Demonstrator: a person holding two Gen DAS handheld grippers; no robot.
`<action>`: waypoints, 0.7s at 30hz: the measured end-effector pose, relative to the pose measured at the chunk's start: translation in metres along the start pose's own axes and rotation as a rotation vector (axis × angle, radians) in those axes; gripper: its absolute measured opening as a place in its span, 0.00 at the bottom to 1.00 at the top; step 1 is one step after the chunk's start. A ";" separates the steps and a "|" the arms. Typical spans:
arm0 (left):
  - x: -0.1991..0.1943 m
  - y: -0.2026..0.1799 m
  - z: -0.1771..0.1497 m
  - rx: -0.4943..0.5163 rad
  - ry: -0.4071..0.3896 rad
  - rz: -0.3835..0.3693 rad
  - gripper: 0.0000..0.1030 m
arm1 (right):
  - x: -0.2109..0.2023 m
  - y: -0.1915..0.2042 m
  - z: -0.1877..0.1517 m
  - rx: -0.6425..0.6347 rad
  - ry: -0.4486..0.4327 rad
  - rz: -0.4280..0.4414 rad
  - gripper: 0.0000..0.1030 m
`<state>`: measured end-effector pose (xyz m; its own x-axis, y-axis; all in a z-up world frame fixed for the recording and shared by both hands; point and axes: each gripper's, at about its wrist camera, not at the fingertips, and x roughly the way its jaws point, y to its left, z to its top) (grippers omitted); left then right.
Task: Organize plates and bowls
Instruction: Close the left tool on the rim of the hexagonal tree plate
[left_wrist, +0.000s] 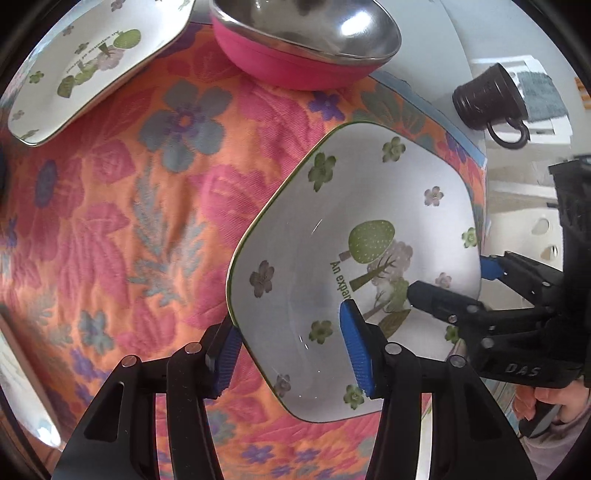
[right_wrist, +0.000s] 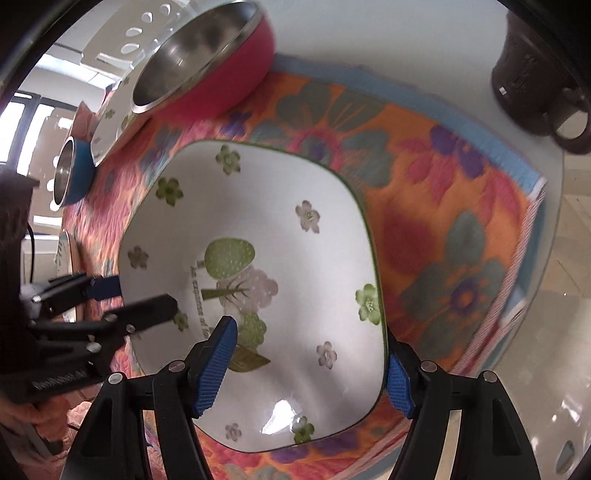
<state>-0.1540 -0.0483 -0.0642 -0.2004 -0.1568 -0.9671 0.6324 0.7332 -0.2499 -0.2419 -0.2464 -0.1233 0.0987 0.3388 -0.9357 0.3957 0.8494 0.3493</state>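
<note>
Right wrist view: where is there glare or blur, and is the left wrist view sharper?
Right wrist view: a bright glare patch sits on the near part of the square plate, and the floral cloth at right is smeared by blur. Left wrist view: the cloth weave and plate print look sharper; reflections streak the steel inside of the pink bowl. Both views bend strongly toward the edges.

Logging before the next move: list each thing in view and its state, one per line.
Square plate: on the floral cloth, empty, rim straddled by both grippers.
Left gripper: open.
Right gripper: open.
Pink bowl: upright, empty.
Second square plate: flat, empty.
Blue bowl: upright, apparently empty.
Brown mug: upright; inside hidden.
</note>
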 end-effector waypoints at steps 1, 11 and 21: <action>-0.001 0.002 -0.001 0.013 0.003 0.006 0.47 | 0.003 0.004 -0.002 -0.001 0.002 0.001 0.70; -0.006 0.053 -0.029 0.029 0.037 0.028 0.47 | 0.027 0.072 -0.026 0.023 0.006 0.052 0.70; -0.006 0.091 -0.027 0.099 0.057 0.033 0.47 | 0.051 0.135 -0.050 0.153 -0.006 0.080 0.69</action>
<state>-0.1150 0.0374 -0.0797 -0.2183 -0.0937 -0.9714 0.7097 0.6680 -0.2239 -0.2293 -0.0937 -0.1210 0.1405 0.4002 -0.9056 0.5205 0.7482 0.4114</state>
